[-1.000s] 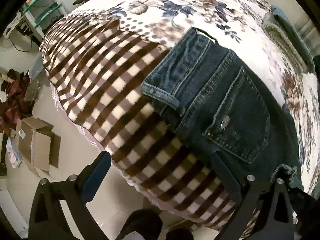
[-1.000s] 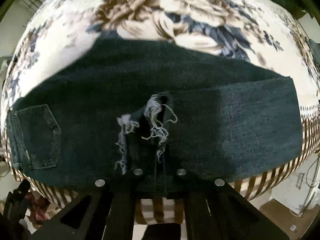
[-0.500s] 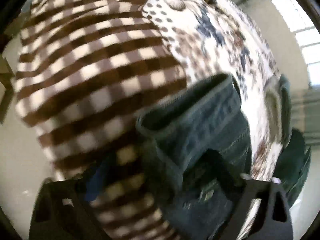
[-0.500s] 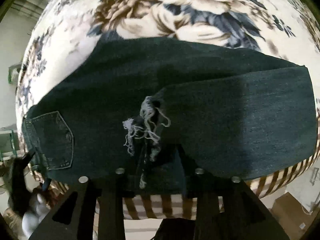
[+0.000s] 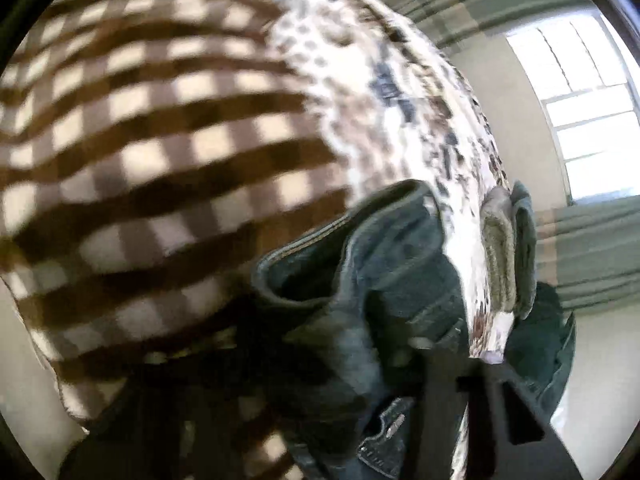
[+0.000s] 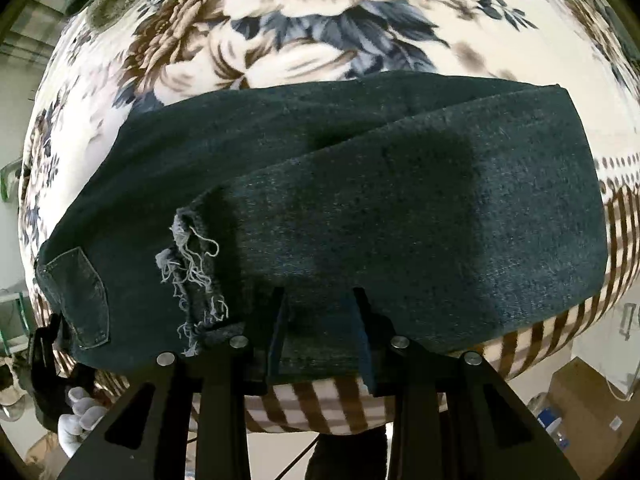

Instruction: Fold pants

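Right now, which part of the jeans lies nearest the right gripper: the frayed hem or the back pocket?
The frayed hem, just left of the right gripper; the back pocket lies farther left.

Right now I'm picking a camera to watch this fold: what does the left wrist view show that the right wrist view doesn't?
Left wrist only: the jeans' bunched waistband, a window and a grey-green folded cloth.

Right wrist only: the frayed hem, the folded leg, a white-gloved hand and cardboard boxes.

Both: the dark jeans on the checked, floral blanket.
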A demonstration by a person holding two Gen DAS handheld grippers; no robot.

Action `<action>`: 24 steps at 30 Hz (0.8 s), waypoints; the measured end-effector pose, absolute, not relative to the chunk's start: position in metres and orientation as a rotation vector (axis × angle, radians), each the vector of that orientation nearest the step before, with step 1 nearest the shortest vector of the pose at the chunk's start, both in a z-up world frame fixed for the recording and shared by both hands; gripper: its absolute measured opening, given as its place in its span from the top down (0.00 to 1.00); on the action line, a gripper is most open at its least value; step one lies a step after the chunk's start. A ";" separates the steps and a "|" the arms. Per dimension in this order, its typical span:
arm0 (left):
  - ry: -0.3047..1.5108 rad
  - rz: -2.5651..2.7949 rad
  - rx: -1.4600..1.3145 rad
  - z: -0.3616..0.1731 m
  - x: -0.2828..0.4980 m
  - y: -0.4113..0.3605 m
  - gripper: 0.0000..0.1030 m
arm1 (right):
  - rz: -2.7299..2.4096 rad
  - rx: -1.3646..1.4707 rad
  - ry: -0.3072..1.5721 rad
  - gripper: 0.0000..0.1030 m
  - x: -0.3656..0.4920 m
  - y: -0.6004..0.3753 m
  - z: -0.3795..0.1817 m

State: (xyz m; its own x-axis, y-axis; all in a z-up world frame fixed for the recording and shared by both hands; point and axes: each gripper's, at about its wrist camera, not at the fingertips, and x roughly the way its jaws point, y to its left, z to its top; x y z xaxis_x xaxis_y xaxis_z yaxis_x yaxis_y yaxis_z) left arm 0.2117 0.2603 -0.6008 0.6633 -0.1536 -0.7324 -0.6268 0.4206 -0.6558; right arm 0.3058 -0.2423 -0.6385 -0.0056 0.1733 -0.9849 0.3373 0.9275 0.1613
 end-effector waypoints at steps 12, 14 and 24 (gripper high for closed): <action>0.713 0.277 -0.753 -0.463 0.214 0.194 0.83 | -0.087 0.332 1.509 0.31 0.307 -0.242 -0.612; 0.690 0.245 -0.676 -0.435 0.214 0.168 0.83 | -0.080 0.341 1.495 0.30 0.303 -0.254 -0.604; 0.701 0.025 -0.432 -0.355 0.233 -0.022 0.83 | -0.108 0.508 1.452 0.18 0.281 -0.401 -0.588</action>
